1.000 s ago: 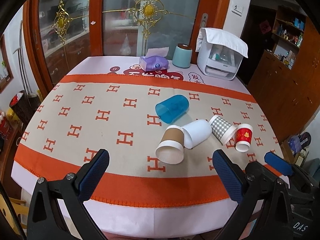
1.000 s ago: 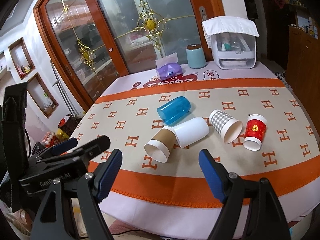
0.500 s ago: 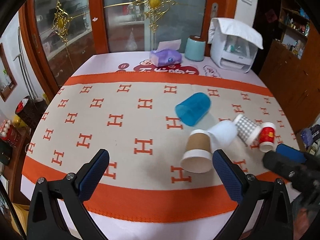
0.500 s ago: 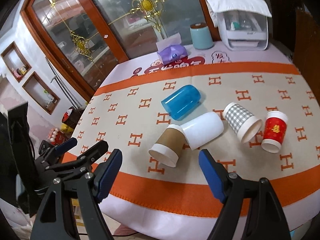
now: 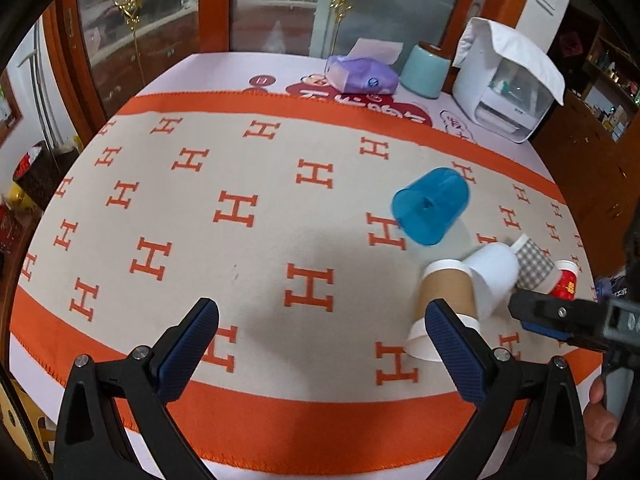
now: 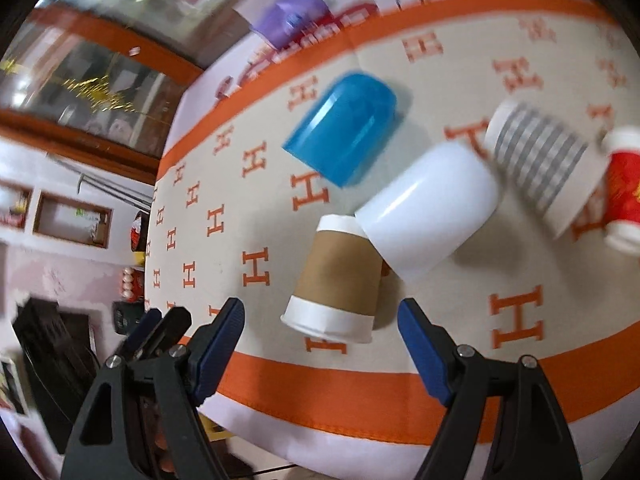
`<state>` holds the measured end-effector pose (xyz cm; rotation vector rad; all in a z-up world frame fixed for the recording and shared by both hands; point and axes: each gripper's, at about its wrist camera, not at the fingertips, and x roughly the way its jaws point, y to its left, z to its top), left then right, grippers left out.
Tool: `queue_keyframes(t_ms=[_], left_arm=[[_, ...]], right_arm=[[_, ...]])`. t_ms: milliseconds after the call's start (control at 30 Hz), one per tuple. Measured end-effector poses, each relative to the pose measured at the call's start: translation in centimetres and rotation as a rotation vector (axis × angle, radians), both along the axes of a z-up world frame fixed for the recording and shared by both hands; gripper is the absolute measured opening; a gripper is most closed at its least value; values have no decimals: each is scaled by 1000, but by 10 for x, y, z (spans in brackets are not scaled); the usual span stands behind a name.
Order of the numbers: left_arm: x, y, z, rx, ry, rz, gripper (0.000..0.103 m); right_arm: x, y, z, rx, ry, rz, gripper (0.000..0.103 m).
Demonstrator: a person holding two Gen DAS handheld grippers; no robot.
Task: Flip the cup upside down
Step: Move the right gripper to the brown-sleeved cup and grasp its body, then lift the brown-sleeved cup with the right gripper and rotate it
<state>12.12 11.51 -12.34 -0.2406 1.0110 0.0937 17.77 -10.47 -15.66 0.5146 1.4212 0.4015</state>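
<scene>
- Both sets of fingers are spread wide, nothing btwn them: right gripper (image 6: 320,328) hangs over the near table edge w/ the brown-sleeved cup (image 6: 336,280) just ahead of its gap; left gripper (image 5: 320,344) is spread over bare cloth, well left of the cups.
- Right gripper's blue pads (image 6: 422,350) flank the brown cup's wide end but aren't touching it; view is blurred, so the exact gap is hard to judge.
- Five cups lie in a cluster on the H-pattern tablecloth (image 5: 192,216): brown-sleeved cup on its side, rim toward the near edge; white cup (image 6: 432,212) on its side, touching the brown one's base end; blue cup (image 6: 348,128) on its side, behind them; checked cup (image 6: 540,160) on its side, right of the white one.
- Red cup (image 6: 622,188) sits at far right, seemingly upright w/ mouth down, though blur makes that unsure.
- Progress: early. No cup is gripped or lifted yet. Judging by alignment, the brown-sleeved cup looks like the target.
- Left to do, prob.: close on the cup's body, lift clear of the white cup, rotate so the rim faces down, set it on the cloth, let go.
- Risk: white cup leans on the brown one, so it may roll when the brown one is pulled away.
- Tissue pack (image 5: 362,76) and white appliance (image 5: 508,92) at the far edge are out of the way.
</scene>
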Motion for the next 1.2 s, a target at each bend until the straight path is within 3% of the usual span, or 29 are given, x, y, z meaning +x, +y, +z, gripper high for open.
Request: queue_keyframes(t_ms=[300,567,867,1200], left_arm=[[18,24,-30,-23,55,23,102],[23,32,-51,-59,99,33,102],[20,29,-52,-68,110,28,102],[0,18,-42,-70,107,4,102]], right_arm=[[22,11,-40,25,156,-40,79],[25,16,-60,58,214,-40,64],[15,18,-36,51,130,4,62],[-29,3,-9,-14,79,92,62]])
